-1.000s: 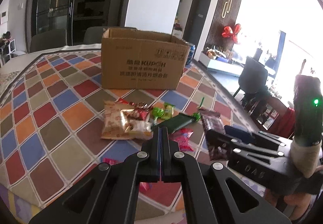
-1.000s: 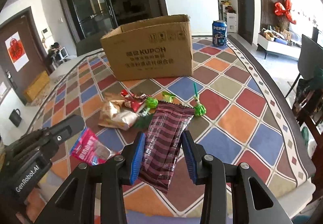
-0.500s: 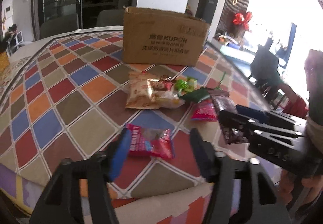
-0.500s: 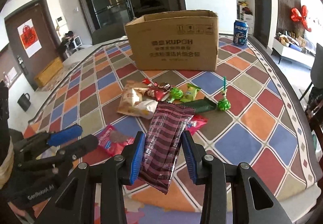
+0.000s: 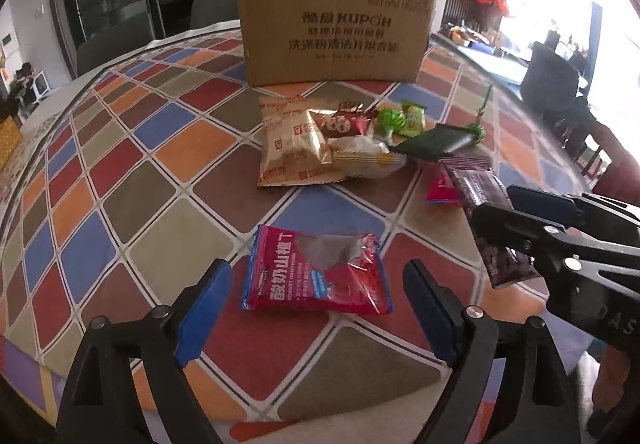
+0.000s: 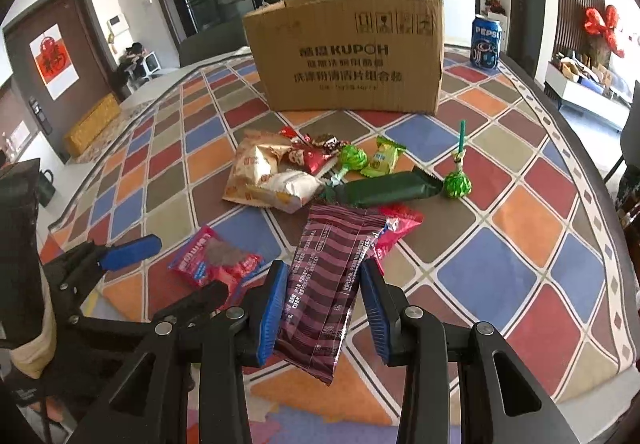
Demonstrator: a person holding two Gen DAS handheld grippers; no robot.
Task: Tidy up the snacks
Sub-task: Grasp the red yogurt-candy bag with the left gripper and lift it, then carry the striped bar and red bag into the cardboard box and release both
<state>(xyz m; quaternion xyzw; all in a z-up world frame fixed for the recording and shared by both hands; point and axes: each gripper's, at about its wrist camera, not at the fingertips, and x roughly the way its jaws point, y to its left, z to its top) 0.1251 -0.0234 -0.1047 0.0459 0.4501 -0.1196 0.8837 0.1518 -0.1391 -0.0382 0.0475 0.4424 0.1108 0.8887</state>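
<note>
**Red packet framed by left tongs; striped packet clamped in right**

The left gripper (image 5: 316, 304) is seen spread wide, its jaws having just been opening; the red hawthorn packet (image 5: 318, 276) lies flat on the checked tablecloth (image 5: 120, 180) between them, untouched. The maroon striped packet (image 6: 332, 284) is clamped in the right gripper (image 6: 324, 308). Farther off, the snack pile (image 6: 304, 172) is noted, then the cardboard box (image 6: 348, 56).
</note>
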